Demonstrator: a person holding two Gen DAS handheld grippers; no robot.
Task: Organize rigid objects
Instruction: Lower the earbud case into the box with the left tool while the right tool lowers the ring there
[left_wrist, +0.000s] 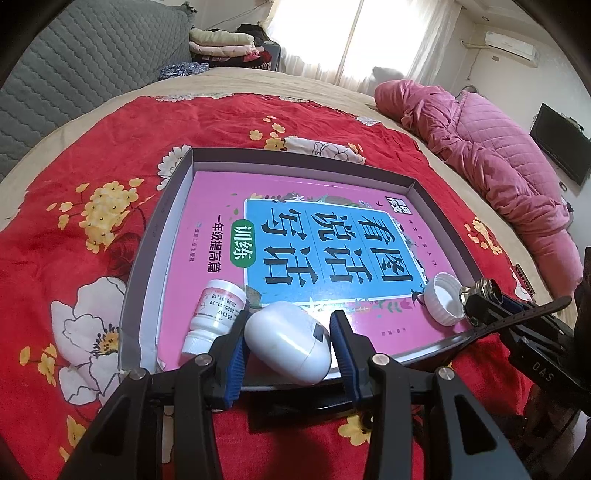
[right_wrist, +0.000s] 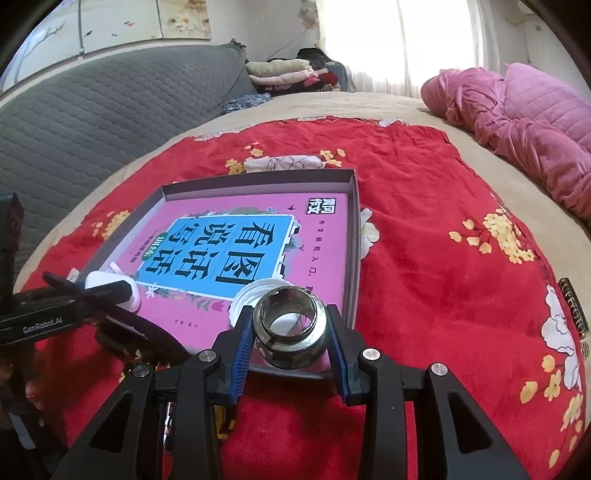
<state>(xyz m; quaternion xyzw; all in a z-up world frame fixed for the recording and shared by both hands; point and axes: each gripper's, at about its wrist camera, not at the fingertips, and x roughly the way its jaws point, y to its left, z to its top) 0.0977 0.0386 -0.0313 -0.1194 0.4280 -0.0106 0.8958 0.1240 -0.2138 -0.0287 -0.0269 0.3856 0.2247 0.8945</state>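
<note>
Left gripper (left_wrist: 288, 332): jaws part open, clamped on white oval case (left_wrist: 288, 341) at tray's (left_wrist: 147, 266) 6 o'clock edge. Right gripper (right_wrist: 290, 328): jaws gripping open glass jar (right_wrist: 290, 325) over tray's 5 o'clock corner, white lid (right_wrist: 255, 291) beside it. Pill bottle (left_wrist: 214, 314) lies at 7 o'clock.

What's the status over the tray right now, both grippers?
Left gripper shut on white oval case, right gripper shut on open glass jar. Both over near edge of grey tray. Pill bottle and white cap close by.
</note>
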